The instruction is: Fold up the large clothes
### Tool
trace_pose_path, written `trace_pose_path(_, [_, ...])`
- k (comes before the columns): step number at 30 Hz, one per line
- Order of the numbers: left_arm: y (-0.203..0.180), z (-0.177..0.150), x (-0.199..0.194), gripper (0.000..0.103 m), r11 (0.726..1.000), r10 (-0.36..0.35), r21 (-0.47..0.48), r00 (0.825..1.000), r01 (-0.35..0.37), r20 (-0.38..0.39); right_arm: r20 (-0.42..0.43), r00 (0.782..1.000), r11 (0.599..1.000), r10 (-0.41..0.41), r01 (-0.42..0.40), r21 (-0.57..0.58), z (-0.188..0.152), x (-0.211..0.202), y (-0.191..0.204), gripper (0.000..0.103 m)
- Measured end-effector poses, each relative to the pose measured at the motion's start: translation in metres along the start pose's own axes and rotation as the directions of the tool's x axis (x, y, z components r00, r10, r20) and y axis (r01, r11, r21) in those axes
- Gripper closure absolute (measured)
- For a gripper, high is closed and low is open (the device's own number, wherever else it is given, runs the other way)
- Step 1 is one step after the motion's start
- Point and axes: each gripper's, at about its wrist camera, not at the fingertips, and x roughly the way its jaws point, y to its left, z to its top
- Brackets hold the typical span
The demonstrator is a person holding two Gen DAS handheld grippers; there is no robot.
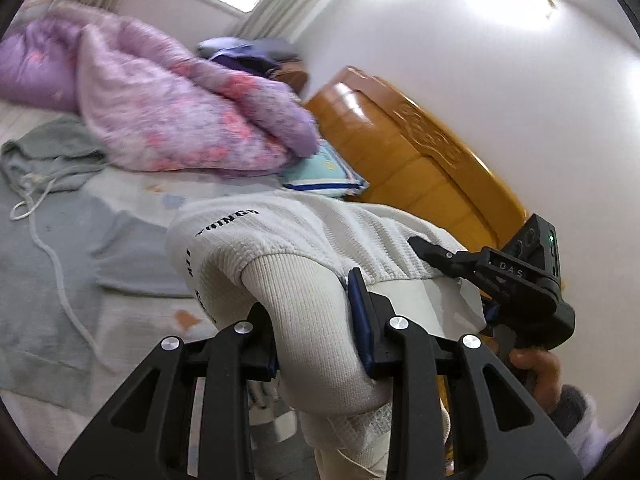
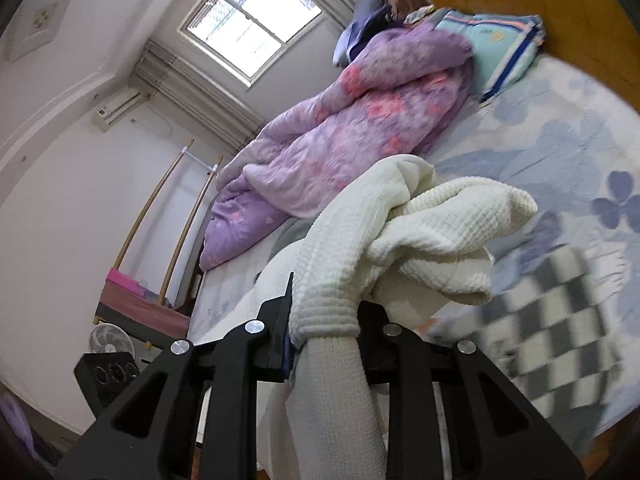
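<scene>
**Two wrist cameras, both looking along their tongs over the bed**

The left wrist camera sits just behind the left tongs [image 1: 316,320] and faces forward and slightly down, with the bed [image 1: 132,196] beyond the tips and the wooden headboard [image 1: 404,152] to their right. The right tongs [image 1: 424,248] show close by on that side. The right wrist camera sits just behind its own tongs [image 2: 324,320], strongly rolled, facing the window [image 2: 252,20] and the far wall. Both views are very near the white garment [image 1: 304,232] and share the purple quilt [image 2: 360,120], the pillow [image 2: 496,48] and the headboard.
</scene>
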Motion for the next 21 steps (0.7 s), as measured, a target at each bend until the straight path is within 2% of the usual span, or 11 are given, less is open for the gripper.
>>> trace_pose_path(2, [-0.024,-0.035,0.03,0.075,0.996,0.02,0.083,1.0,-0.019,-0.015,-0.014,0.999,0.998,-0.036,0.037,0.053,-0.014,-0.018,-0.052,0.083])
trace_pose_path(4, [-0.034,-0.075,0.066,0.075,0.992,0.047,0.122,0.993,-0.034,-0.106,-0.082,0.989,0.982,-0.123,0.133,0.133,-0.031,-0.021,-0.1,0.082])
trace_pose_path(5, [-0.039,-0.105,0.09,0.075,0.987,0.081,0.151,0.981,-0.055,-0.176,-0.14,0.976,0.961,-0.167,0.193,0.196,-0.049,-0.019,-0.135,0.083])
trace_pose_path(7, [-0.044,-0.141,0.113,0.075,0.975,0.119,0.214,0.96,-0.064,-0.255,-0.223,0.95,0.931,-0.22,0.273,0.242,-0.077,-0.012,-0.177,0.082])
trace_pose_path(9, [-0.043,-0.175,0.133,0.075,0.967,0.153,0.246,0.927,-0.069,-0.342,-0.248,0.944,0.914,-0.219,0.287,0.286,-0.101,-0.008,-0.206,0.082])
trace_pose_path(13, [-0.028,-0.203,0.142,0.075,0.965,0.192,0.243,0.89,-0.096,-0.413,-0.259,0.948,0.896,-0.188,0.273,0.35,-0.134,-0.007,-0.227,0.082])
trace_pose_path(14, [-0.02,-0.208,0.145,0.075,0.972,0.186,0.214,0.876,-0.098,-0.444,-0.259,0.948,0.891,-0.186,0.274,0.363,-0.137,-0.007,-0.229,0.081])
trace_pose_path(16, [-0.012,-0.215,0.148,0.073,0.973,0.199,0.199,0.855,-0.116,-0.478,-0.275,0.942,0.871,-0.194,0.294,0.393,-0.148,-0.008,-0.239,0.074])
trace_pose_path(18, [-0.005,-0.224,0.154,0.066,0.97,0.223,0.201,0.833,-0.138,-0.507,-0.301,0.92,0.855,-0.253,0.358,0.375,-0.151,-0.012,-0.248,0.065])
trace_pose_path(19, [-0.003,-0.227,0.156,0.063,0.97,0.226,0.2,0.825,-0.14,-0.517,-0.315,0.898,0.845,-0.307,0.409,0.344,-0.15,-0.012,-0.247,0.055])
trace_pose_path(21, [-0.001,-0.227,0.157,0.039,0.967,0.24,0.205,0.82,-0.153,-0.519,-0.327,0.853,0.827,-0.408,0.497,0.265,-0.146,-0.015,-0.239,0.047])
